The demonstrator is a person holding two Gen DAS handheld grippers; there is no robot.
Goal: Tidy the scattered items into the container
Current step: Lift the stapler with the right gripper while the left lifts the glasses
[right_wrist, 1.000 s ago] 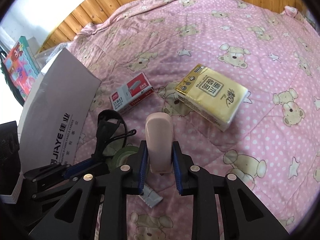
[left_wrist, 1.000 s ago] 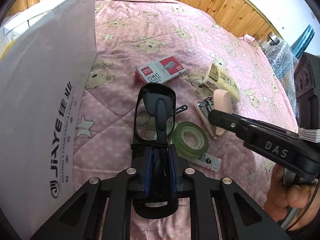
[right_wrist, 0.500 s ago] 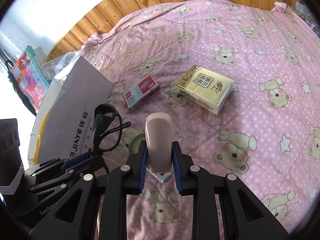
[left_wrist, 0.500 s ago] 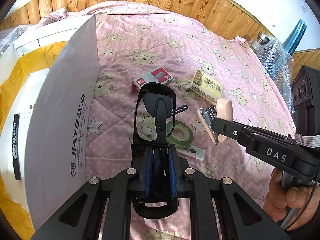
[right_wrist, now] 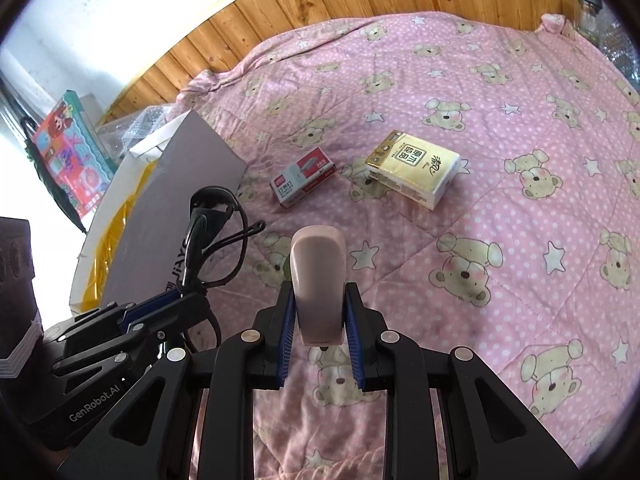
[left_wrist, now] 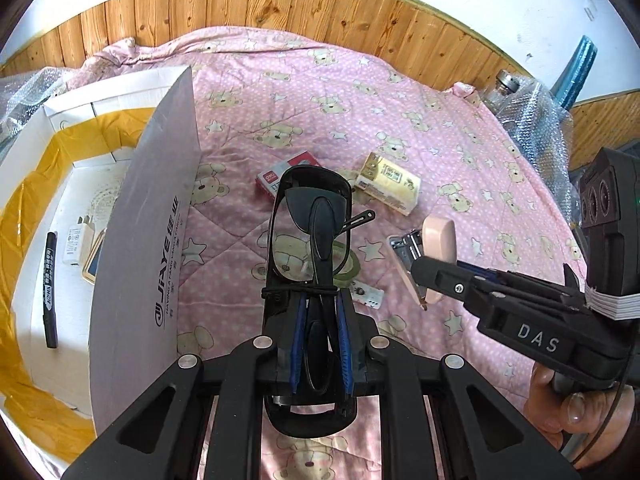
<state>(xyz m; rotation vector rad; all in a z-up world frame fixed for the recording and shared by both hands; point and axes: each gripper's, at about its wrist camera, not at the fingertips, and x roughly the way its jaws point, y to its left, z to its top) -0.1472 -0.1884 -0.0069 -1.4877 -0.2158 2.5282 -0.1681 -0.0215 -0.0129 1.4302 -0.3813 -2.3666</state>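
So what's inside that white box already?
In the white box, lined with yellow plastic: a black marker, a white charger plug and a gold-edged card-like item. The upright grey flap hides the rest.

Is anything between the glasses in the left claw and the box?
Yes. The box's raised grey flap stands between the glasses in the left claw and the box interior at left. They would probably have to go over it.

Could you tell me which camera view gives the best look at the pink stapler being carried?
The left wrist view: it shows the pink stapler from the side, its metal underside exposed, shut in the right gripper. The right wrist view shows only its smooth pink top between the gripper's fingers, hiding the mechanism.
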